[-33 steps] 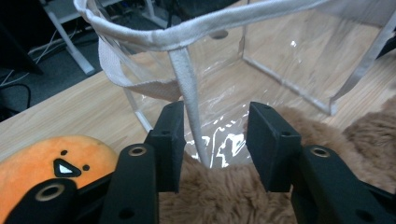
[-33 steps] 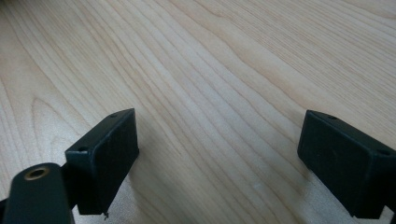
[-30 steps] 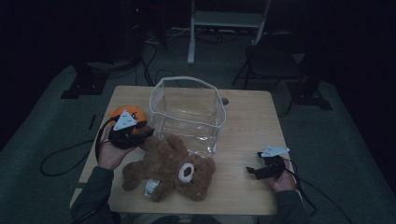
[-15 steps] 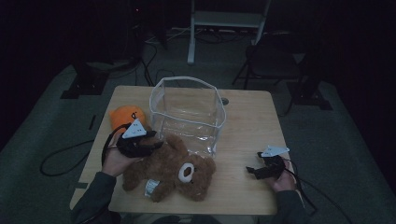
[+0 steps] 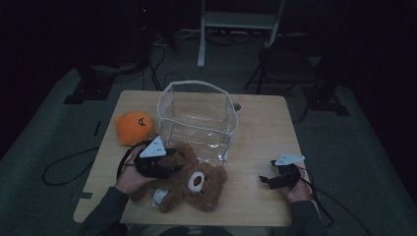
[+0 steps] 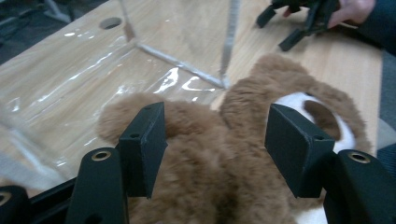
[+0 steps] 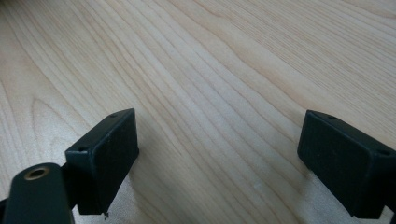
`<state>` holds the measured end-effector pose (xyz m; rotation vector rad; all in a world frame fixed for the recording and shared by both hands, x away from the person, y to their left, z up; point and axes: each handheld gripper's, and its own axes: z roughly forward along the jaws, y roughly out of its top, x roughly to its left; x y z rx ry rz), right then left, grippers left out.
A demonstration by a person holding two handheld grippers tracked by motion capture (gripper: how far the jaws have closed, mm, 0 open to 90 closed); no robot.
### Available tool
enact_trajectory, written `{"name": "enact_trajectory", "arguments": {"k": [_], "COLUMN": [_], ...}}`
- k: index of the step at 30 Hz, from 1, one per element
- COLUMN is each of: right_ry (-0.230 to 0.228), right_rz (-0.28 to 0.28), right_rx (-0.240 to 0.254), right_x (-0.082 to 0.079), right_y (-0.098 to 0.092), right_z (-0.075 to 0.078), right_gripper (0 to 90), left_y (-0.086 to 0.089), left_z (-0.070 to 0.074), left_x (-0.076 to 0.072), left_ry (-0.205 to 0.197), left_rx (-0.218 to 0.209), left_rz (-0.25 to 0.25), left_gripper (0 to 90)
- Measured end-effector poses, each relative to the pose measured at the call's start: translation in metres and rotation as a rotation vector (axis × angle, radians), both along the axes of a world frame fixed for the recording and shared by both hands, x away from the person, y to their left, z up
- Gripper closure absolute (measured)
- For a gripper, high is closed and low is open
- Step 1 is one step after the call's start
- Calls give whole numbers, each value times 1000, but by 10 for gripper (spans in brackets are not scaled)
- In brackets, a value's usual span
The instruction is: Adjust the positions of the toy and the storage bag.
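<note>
The left tool (image 5: 169, 164) hangs over the brown teddy bear (image 5: 189, 179), which lies on its back at the desk's (image 5: 260, 128) near edge, at about 7 o'clock from the clear plastic bin (image 5: 196, 118). Its jaws have just been opening and now straddle the bear's plush body in the left gripper view (image 6: 210, 154), with fur between the pads but no squeeze showing; that spread suits a soft, wide toy that needs a broad bite. The bear's head nearly touches the bin's near corner (image 6: 223, 81), so a lift probably has to go up before it goes toward 12 o'clock over the rim. The orange plush (image 5: 134, 127) sits at 9 o'clock of the bin, apart from the bear. The right tool (image 5: 268, 179) rests at 4 o'clock of the bin, jaws wide apart over bare wood (image 7: 210, 93), holding nothing, well out of the left hand's way. Bare desk lies between the bear and that tool.
</note>
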<state>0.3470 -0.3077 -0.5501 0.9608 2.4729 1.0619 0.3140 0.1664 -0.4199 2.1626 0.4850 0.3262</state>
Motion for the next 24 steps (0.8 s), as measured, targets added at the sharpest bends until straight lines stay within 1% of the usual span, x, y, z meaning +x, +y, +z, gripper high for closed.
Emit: {"name": "enact_trajectory", "arguments": {"k": [5,9,19,21,24], "right_ry": [0,-1,0,0,0], "right_rz": [1,2,2,2,2], "right_rx": [0,0,0,0,0], "right_x": [0,0,0,0,0], "right_y": [0,0,0,0,0], "right_z": [0,0,0,0,0], "right_gripper": [116,116,116,116,116], "left_y": [-5,-7,-18,-19,-22], "left_z": [-4,-6,-14,-15,-17], "left_x": [-7,-8,-9,-9,-9], "left_ry": [3,8,17,22,24], "left_rx": [8,-16,2,0,8], "left_rz": [-25,-50,-98,-107,-111], "left_gripper": [366,361,350,350,349]}}
